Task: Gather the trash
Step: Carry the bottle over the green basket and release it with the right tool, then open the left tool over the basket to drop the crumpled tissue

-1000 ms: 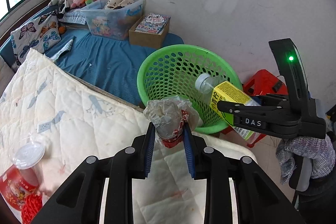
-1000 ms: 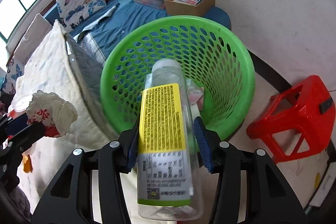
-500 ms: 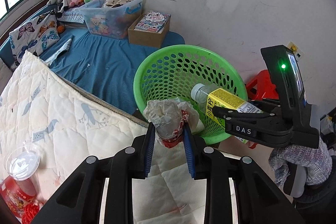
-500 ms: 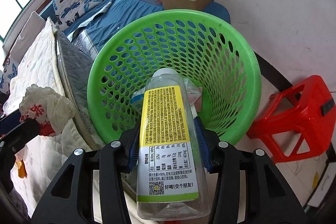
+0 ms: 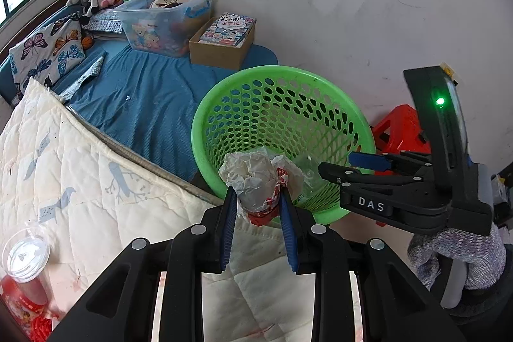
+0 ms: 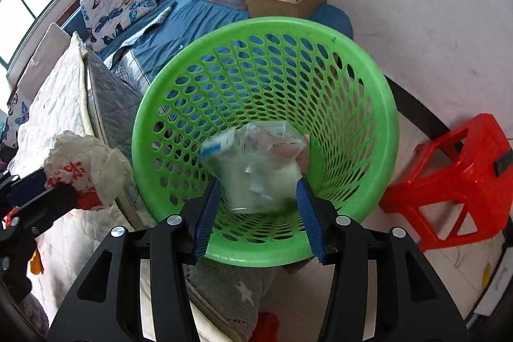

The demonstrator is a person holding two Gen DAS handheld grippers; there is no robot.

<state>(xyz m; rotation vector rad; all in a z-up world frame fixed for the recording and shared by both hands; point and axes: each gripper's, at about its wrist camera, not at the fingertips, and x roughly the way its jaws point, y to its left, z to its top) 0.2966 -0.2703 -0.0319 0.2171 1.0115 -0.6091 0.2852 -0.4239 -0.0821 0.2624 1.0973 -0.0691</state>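
Already the right gripper [image 6: 258, 197] hung over the round green perforated plastic basket [image 6: 378, 92] with its fingers [image 6: 208, 207] spread and nothing between them, its jaws having just been opening; a blurred clear plastic bottle [image 6: 256, 172] lay down in the basket among other wrappers, at the centre of the right wrist view. Meanwhile the left gripper [image 5: 258, 207] was clenched on a crumpled white paper wad with red print [image 5: 253, 178], held just at the basket's near rim in the lower centre of the left wrist view. To drop it well, the wad probably needed carrying further over the rim before the fingers let go, since from where it was it could fall on the quilted cream bed cover [image 5: 80, 175] or bounce off the edge. The right gripper stood close on the right of that view, so it likely had to clear away to avoid a knock. A clear-lidded red cup [image 5: 22, 274] waited at the lower left on the bed, seemingly the next piece of trash. A red plastic stool [image 6: 455, 178] stood right of the basket, out of the way.
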